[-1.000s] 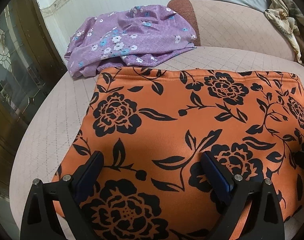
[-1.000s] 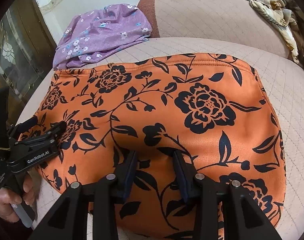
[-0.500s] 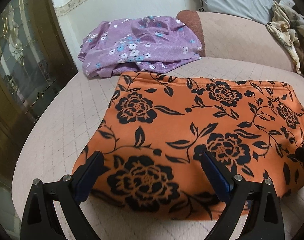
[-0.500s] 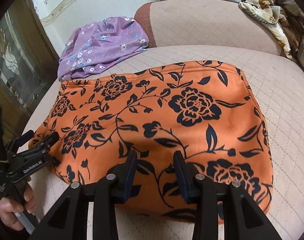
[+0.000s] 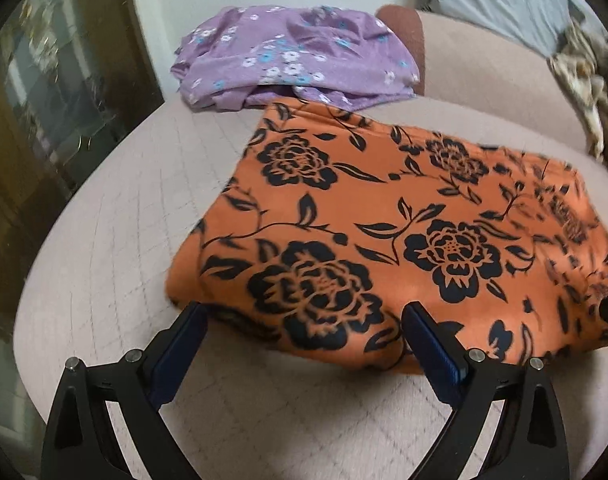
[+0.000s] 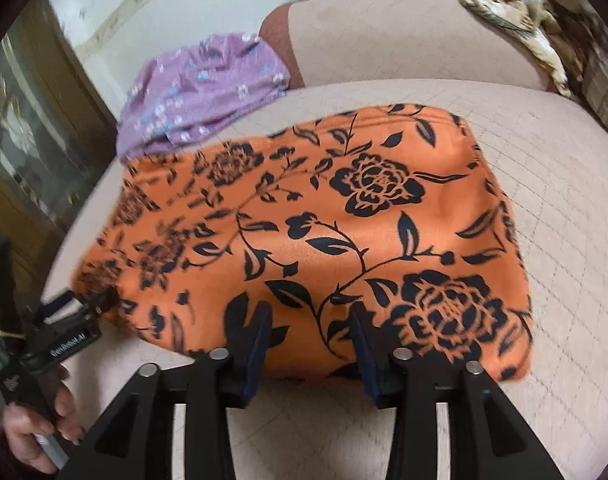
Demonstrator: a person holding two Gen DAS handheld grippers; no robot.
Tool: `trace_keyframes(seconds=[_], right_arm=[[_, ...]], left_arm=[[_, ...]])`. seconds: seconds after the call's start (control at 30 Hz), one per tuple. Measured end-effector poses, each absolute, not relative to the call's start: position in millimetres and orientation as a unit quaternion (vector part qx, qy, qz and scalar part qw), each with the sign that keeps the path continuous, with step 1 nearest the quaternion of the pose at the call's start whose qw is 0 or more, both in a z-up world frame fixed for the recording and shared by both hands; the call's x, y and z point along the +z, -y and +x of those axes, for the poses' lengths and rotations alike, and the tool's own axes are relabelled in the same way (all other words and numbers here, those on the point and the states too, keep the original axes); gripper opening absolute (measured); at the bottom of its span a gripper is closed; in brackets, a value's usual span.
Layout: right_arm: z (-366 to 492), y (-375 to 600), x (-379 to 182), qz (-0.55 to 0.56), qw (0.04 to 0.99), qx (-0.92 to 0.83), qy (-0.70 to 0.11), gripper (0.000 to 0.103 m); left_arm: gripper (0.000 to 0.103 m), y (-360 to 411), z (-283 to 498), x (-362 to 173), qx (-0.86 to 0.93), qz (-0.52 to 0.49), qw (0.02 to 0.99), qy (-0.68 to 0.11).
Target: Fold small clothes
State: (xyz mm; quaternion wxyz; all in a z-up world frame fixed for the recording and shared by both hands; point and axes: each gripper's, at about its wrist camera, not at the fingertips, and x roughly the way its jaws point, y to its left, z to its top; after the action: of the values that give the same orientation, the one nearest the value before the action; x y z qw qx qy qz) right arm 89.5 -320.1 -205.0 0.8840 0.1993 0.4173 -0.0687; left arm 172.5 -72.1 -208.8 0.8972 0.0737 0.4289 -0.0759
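Right now I have the orange floral garment (image 5: 403,240) lying flat on the quilted sofa seat (image 5: 116,240) as a tidy rectangle with doubled-looking edges, so I judge at least one fold is already in it. My left tool (image 5: 304,316) sits at its near left corner with the fingers spread wide and nothing between them; the cloth's hem is just in front of the pads. My right tool (image 6: 309,320) is at the near edge toward the right, its fingers parted to a narrower gap, and I see no cloth pinched there either, though the hem lies right at the tips. In the right wrist view the left tool (image 6: 76,312) shows at the garment's left corner, held in my hand (image 6: 36,428).

Behind the orange piece, touching or nearly touching its far left corner, lies a purple floral garment (image 5: 296,56), loosely bunched rather than folded. A crumpled patterned cloth (image 6: 515,12) hangs over the backrest. By my reading, the orange piece may need one more fold, and the purple one is not yet started.
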Motion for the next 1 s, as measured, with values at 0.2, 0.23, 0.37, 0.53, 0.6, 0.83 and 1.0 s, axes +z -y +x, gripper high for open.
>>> trace_keyframes(seconds=[0.2,0.23,0.37,0.53,0.6,0.83,1.0], right_arm=[[67.0,324.7,-198.4,0.223,0.888,-0.079,-0.395,0.053],[66.8,327.9,-200.1,0.218,0.886,-0.096,-0.399,0.053],[66.0,355.6,-215.9,0.289,0.86,-0.107,-0.408,0.053],[81.3,363.4,-241.9,0.306,0.831,-0.116,-0.45,0.051],[82.5,361.4,-237.9,0.299,0.837,-0.117,-0.443,0.051],[52.1,378.0,-211.1,0.352,0.852,-0.078,-0.38,0.053],[28.8,384.1,-221.3,0.435,0.821,-0.041,-0.367,0.062]], left_arm=[[0.098,27.6,187.7,-202.5,-0.03,0.031,0.899,-0.435],[0.098,19.5,191.0,-203.8,-0.022,0.02,0.897,-0.441],[0.098,-16.5,205.8,-215.2,-0.001,-0.057,0.883,-0.467],[0.099,-18.0,225.8,-241.5,0.009,-0.058,0.864,-0.5],[0.099,-12.3,224.9,-237.5,0.011,-0.042,0.868,-0.495],[0.098,-19.4,207.2,-211.1,-0.058,-0.097,0.876,-0.468],[0.098,-6.7,196.4,-218.9,-0.144,-0.148,0.839,-0.503]])
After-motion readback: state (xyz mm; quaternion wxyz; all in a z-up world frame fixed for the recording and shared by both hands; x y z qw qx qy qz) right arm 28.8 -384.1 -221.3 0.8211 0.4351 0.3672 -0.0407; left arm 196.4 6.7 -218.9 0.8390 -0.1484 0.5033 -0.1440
